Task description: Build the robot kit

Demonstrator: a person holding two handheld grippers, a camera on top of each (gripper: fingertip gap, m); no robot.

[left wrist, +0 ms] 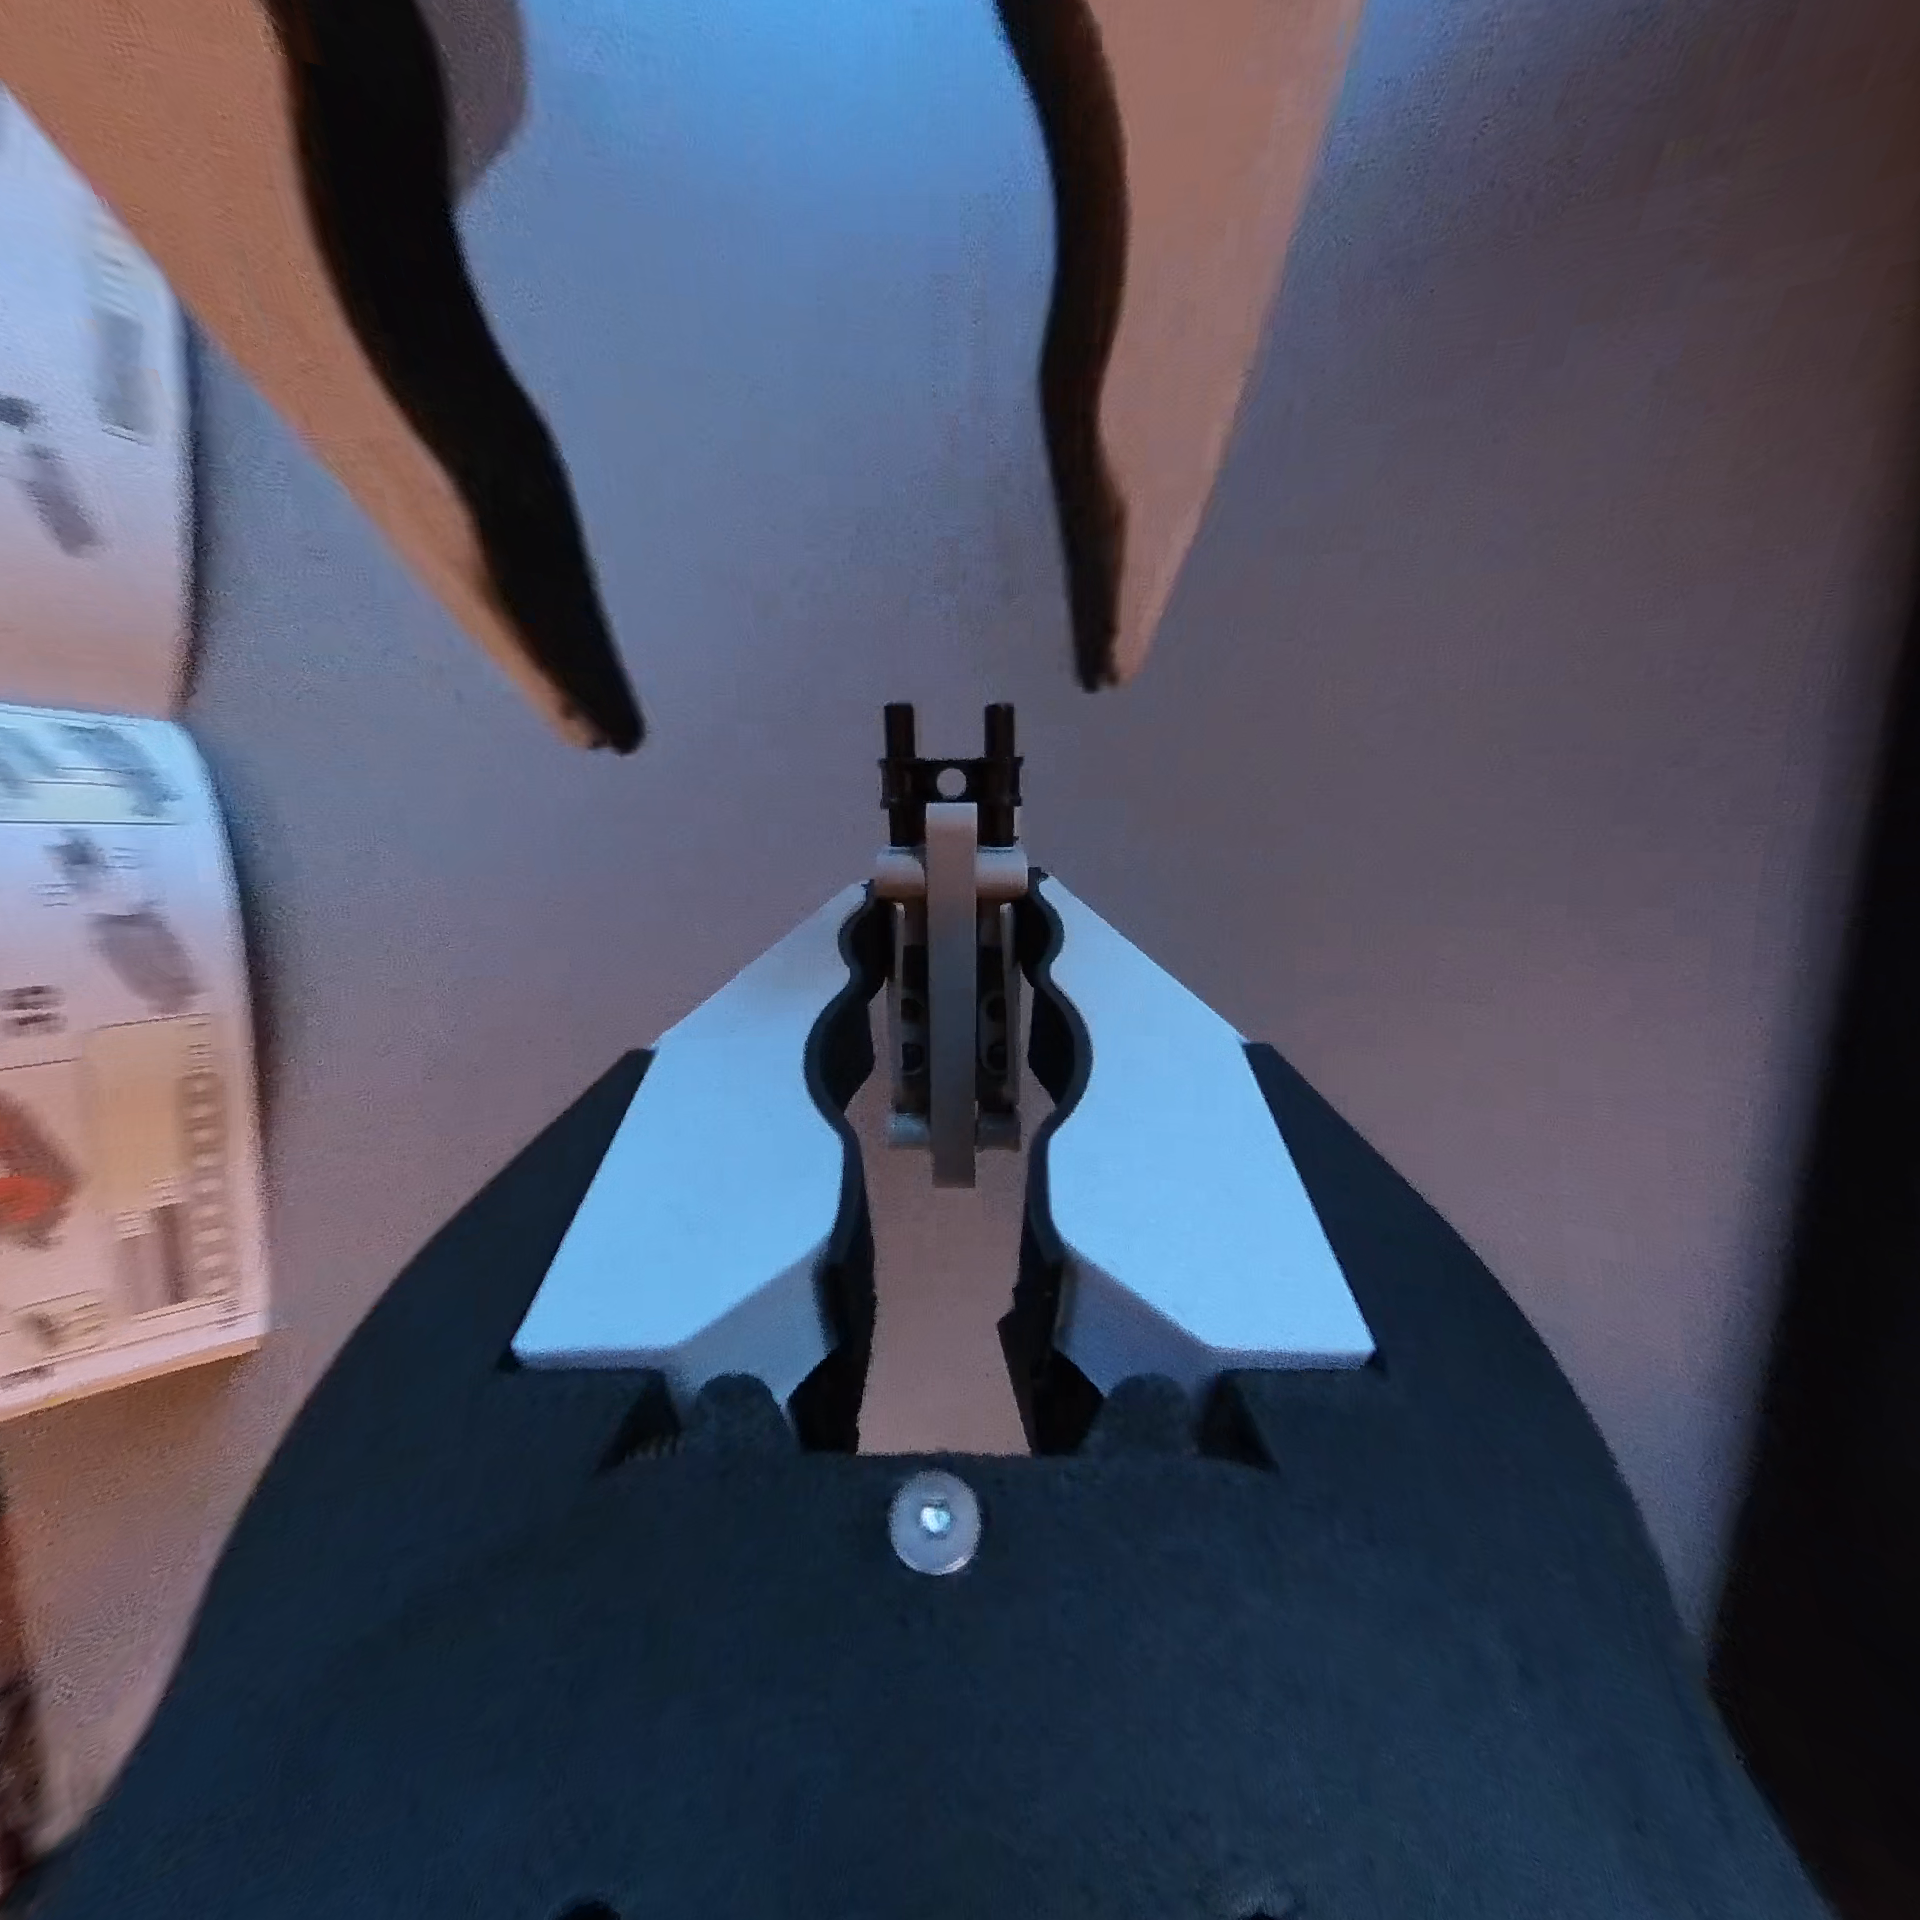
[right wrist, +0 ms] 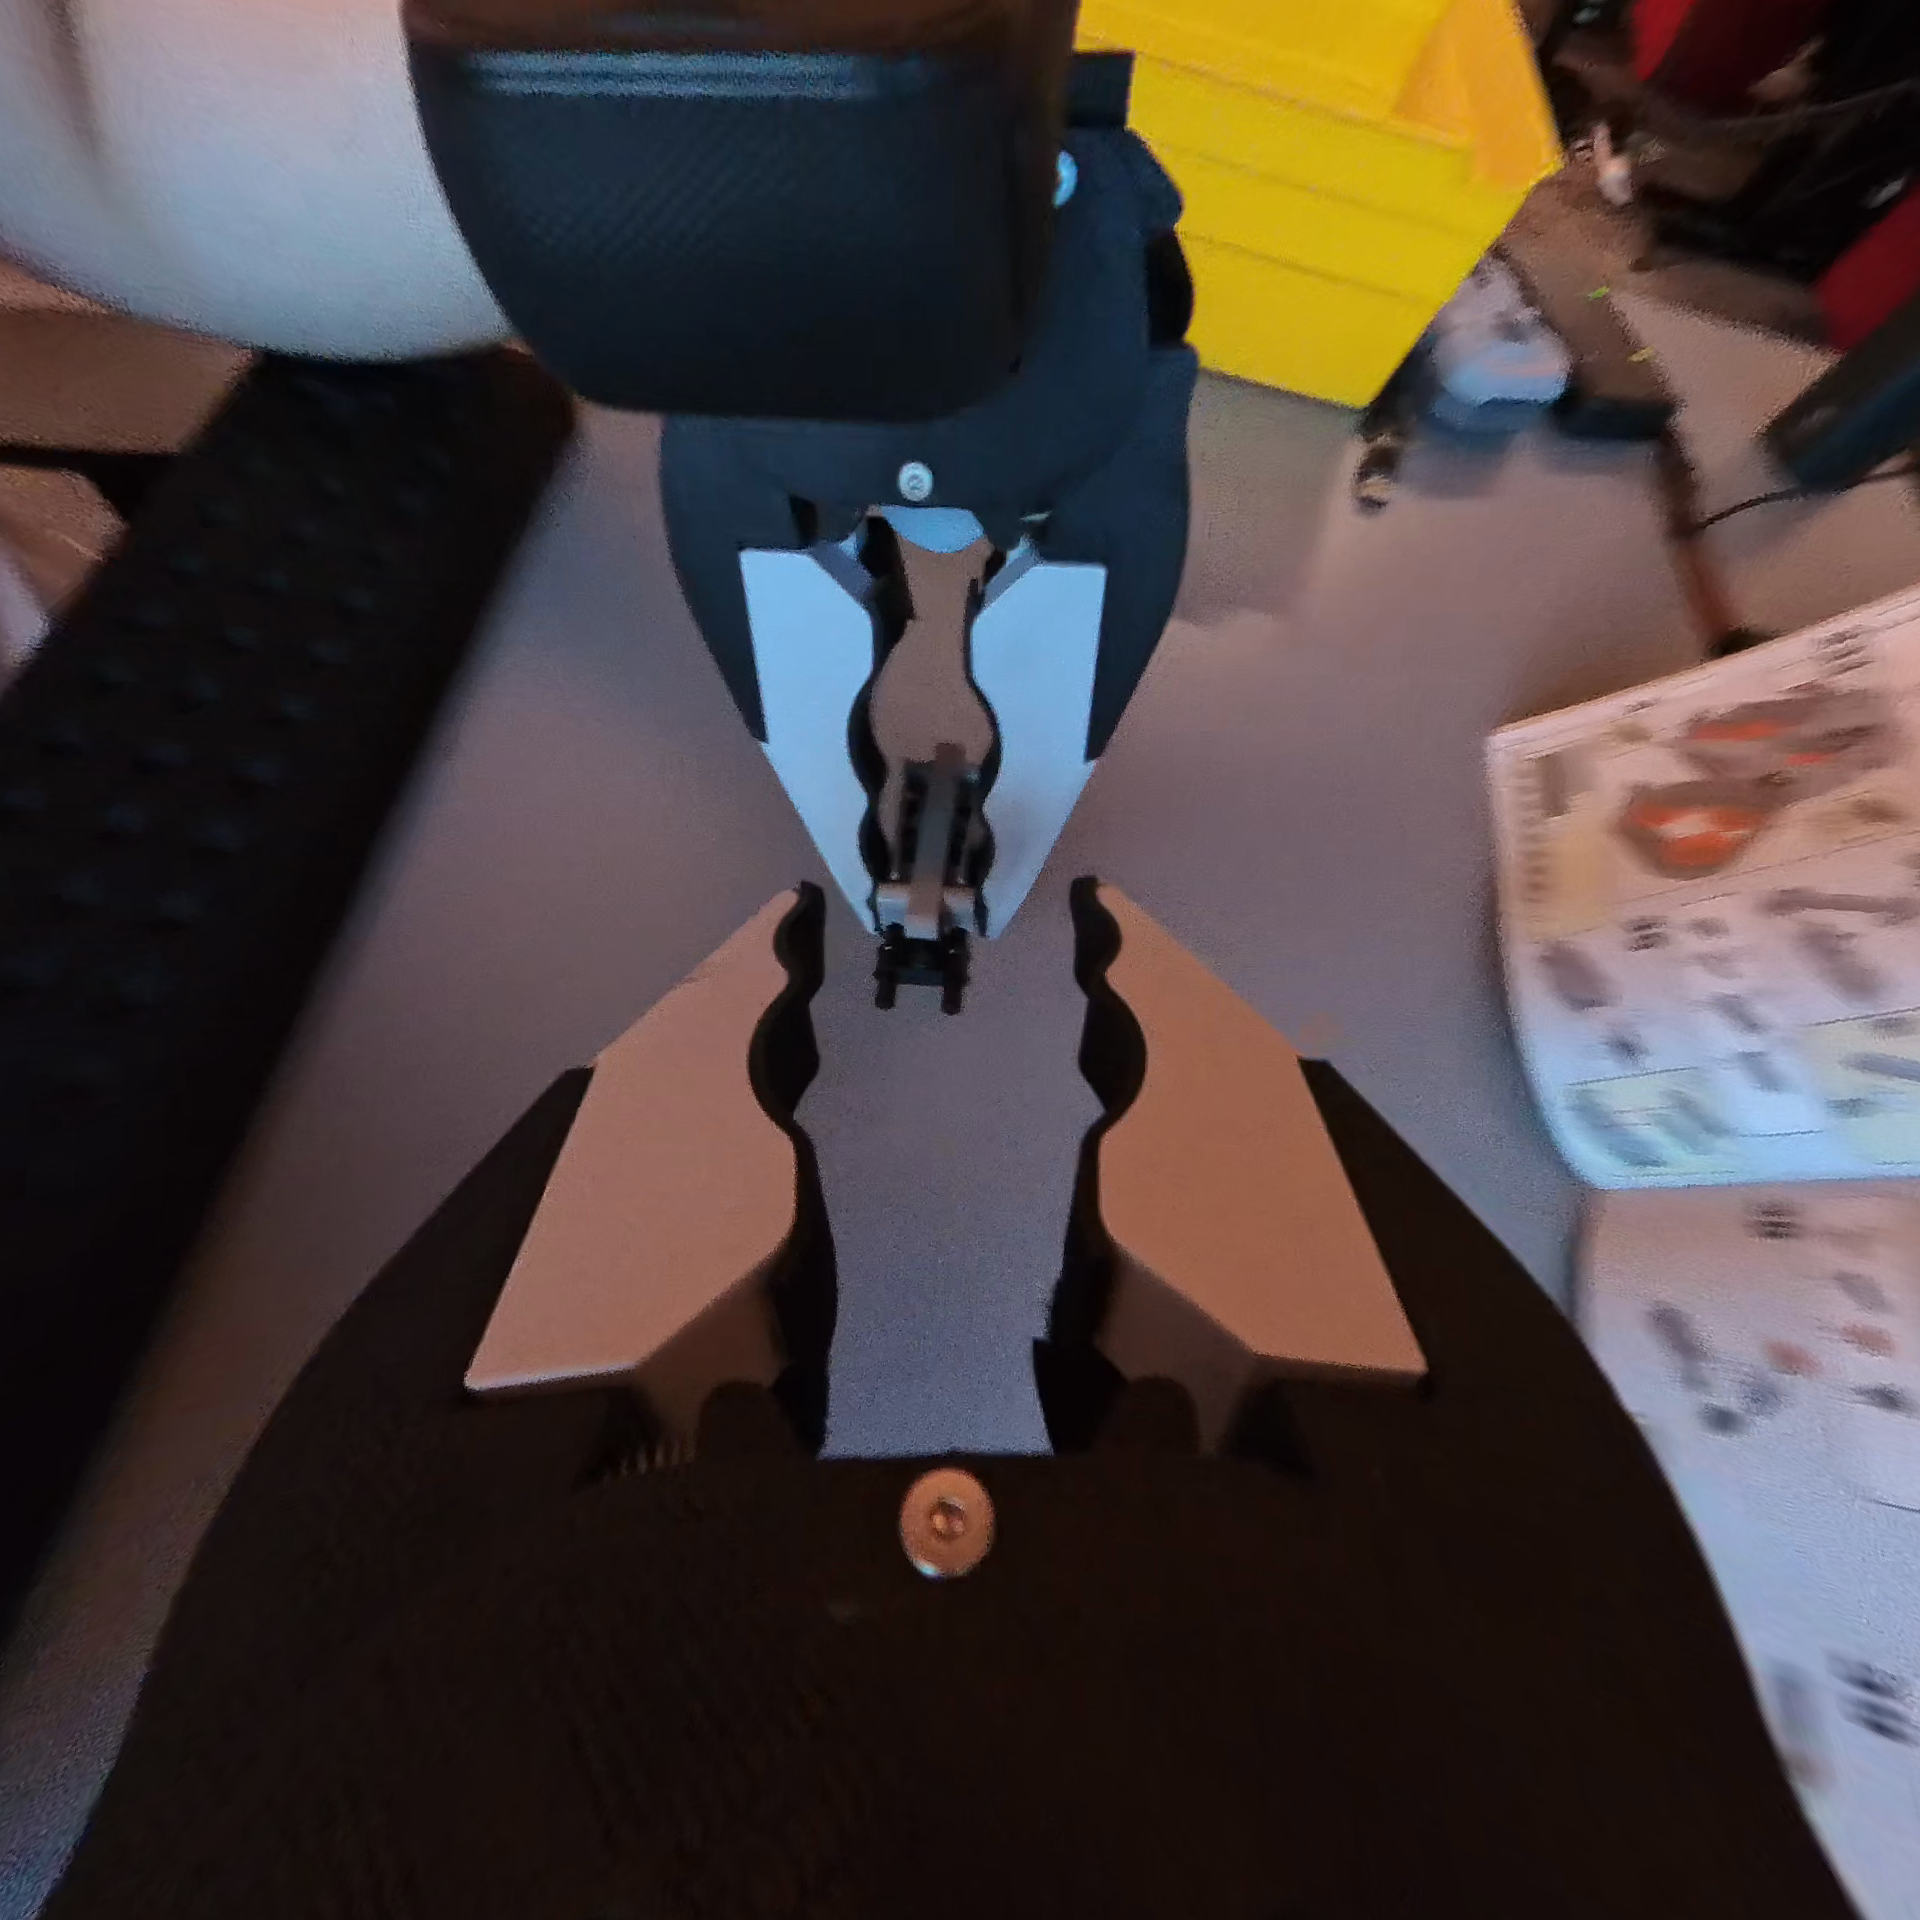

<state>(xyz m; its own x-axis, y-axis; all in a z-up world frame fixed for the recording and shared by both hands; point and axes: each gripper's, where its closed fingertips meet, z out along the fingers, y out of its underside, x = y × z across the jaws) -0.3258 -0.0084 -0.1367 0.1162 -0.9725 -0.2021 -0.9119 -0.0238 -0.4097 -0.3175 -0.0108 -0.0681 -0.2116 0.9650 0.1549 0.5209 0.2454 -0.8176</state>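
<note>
printed instruction sheets [right wrist: 1704,894] beside the grippers, print too blurred to read, no other legible markings

Small grey-and-black brick assembly [left wrist: 951,997] clamped between left tool [left wrist: 951,883] fingers, black pins protruding.

Pretty dim, mixed warm-orange and cool-blue light. Centres are sharp-ish, but the edges are smeared and fisheye-bent; the instruction sheets [right wrist: 1704,894] are totally blurred.

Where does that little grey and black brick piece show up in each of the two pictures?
Left wrist view: brick piece at centre, clamped in the left gripper.
Right wrist view: brick piece just above centre, facing the open right gripper.
Shared landmark: the instruction booklet.
</note>
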